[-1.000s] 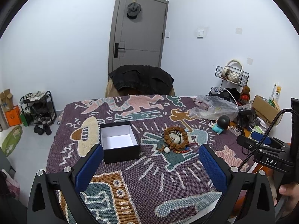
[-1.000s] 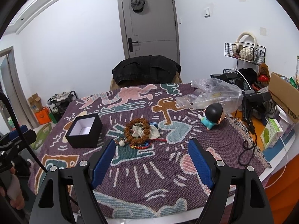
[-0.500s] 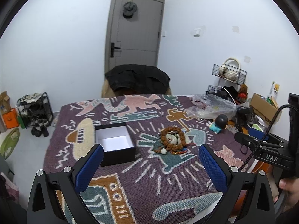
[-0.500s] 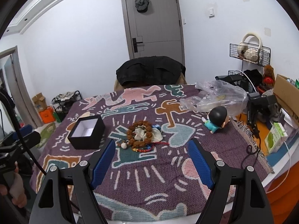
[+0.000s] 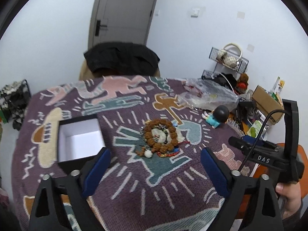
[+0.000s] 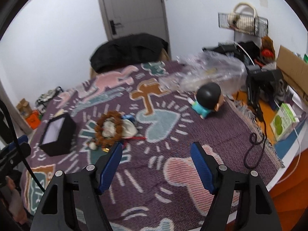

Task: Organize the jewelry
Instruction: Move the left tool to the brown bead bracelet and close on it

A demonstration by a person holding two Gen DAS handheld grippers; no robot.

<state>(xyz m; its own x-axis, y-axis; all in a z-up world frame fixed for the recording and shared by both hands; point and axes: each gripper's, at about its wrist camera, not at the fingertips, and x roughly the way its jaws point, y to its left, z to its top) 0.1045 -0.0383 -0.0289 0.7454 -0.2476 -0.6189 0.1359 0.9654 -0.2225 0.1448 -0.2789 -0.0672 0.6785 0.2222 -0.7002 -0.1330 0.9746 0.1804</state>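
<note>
A pile of jewelry (image 5: pixel 160 137) lies mid-table: a brown bead bracelet ringing white, dark and red pieces. It also shows in the right wrist view (image 6: pixel 110 130). An open black box with a white inside (image 5: pixel 79 141) stands left of it, also seen from the right wrist (image 6: pixel 57 135). My left gripper (image 5: pixel 156 165) is open and empty, above the cloth just short of the pile. My right gripper (image 6: pixel 156 156) is open and empty, to the right of the pile.
A patterned purple cloth (image 5: pixel 134 188) covers the table. A black-haired doll (image 6: pixel 208 100) and a clear plastic bag (image 6: pixel 204 73) lie at the right. A chair with a black jacket (image 5: pixel 121 59) stands behind. Boxes and a cable (image 6: pixel 254 150) crowd the right edge.
Both grippers have moved forward and down toward the table; the jewelry and box look larger. The right view has swung right. Nothing was picked up.
</note>
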